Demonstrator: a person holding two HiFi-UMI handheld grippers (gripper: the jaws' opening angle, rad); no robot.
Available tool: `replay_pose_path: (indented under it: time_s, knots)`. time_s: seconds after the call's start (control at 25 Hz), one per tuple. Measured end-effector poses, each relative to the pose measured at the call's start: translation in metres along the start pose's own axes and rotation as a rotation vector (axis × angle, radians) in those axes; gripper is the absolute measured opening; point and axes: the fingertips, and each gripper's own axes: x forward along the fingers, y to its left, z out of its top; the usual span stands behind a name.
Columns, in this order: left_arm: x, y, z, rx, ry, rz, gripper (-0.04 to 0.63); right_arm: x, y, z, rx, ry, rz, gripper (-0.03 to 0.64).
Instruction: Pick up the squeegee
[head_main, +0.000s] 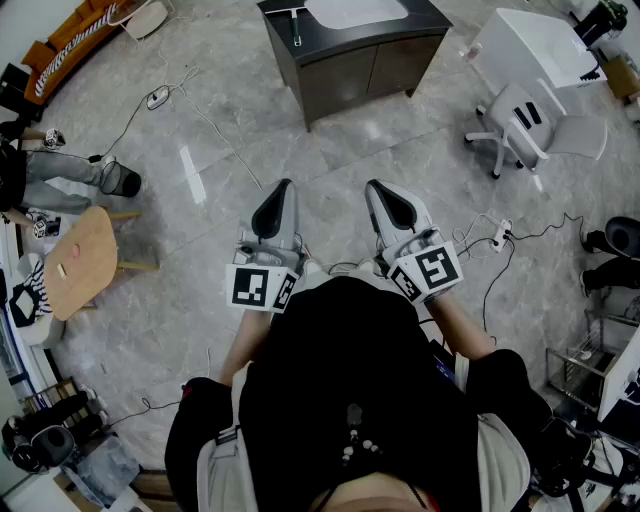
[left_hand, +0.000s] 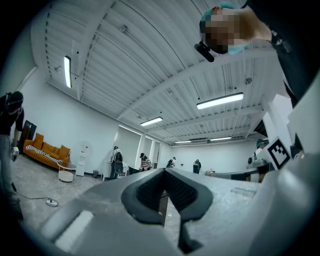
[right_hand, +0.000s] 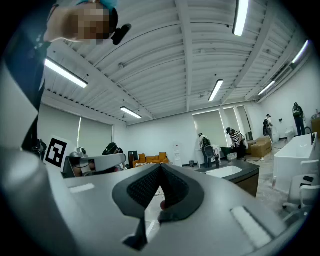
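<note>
A dark cabinet (head_main: 350, 60) with a white basin (head_main: 355, 12) stands ahead on the marble floor. On its counter, left of the basin, lies a thin grey tool with a crossbar (head_main: 296, 22), which looks like the squeegee. My left gripper (head_main: 277, 190) and right gripper (head_main: 378, 187) are held side by side in front of my body, well short of the cabinet, and both point level towards it. In the left gripper view the left gripper (left_hand: 164, 172) has its jaws together with nothing between them. The right gripper (right_hand: 160, 168) is likewise shut and empty, with the cabinet (right_hand: 235, 175) beyond it.
A white office chair (head_main: 525, 120) and a white table (head_main: 530, 45) stand at the right. A small wooden table (head_main: 85, 260) and a seated person's legs (head_main: 70, 172) are at the left. Cables and a power strip (head_main: 500, 235) lie on the floor.
</note>
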Motion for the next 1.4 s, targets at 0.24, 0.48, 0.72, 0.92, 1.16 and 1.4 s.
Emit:
replay_pose_path:
  time_s: [0.24, 0.48, 0.72, 0.92, 1.16, 1.4]
  knots:
    - [0.005, -0.021, -0.01, 0.005, 0.018, 0.019, 0.0, -0.013, -0.019, 0.004, -0.006, -0.005, 0.014, 0.0]
    - [0.015, -0.036, -0.02, 0.005, 0.023, 0.065, 0.0, -0.023, -0.037, -0.001, 0.004, 0.002, 0.052, 0.0]
    - [0.026, -0.059, -0.032, 0.009, 0.039, 0.087, 0.0, -0.044, -0.06, -0.003, 0.016, -0.006, 0.06, 0.0]
    - [0.038, -0.079, -0.041, 0.008, 0.051, 0.104, 0.0, -0.061, -0.082, -0.013, 0.02, 0.016, 0.058, 0.0]
    - [0.045, -0.087, -0.042, 0.027, 0.057, 0.108, 0.0, -0.065, -0.094, -0.011, 0.028, 0.004, 0.06, 0.002]
    - [0.058, -0.068, -0.048, 0.01, 0.049, 0.126, 0.0, -0.049, -0.103, -0.014, 0.011, 0.01, 0.052, 0.002]
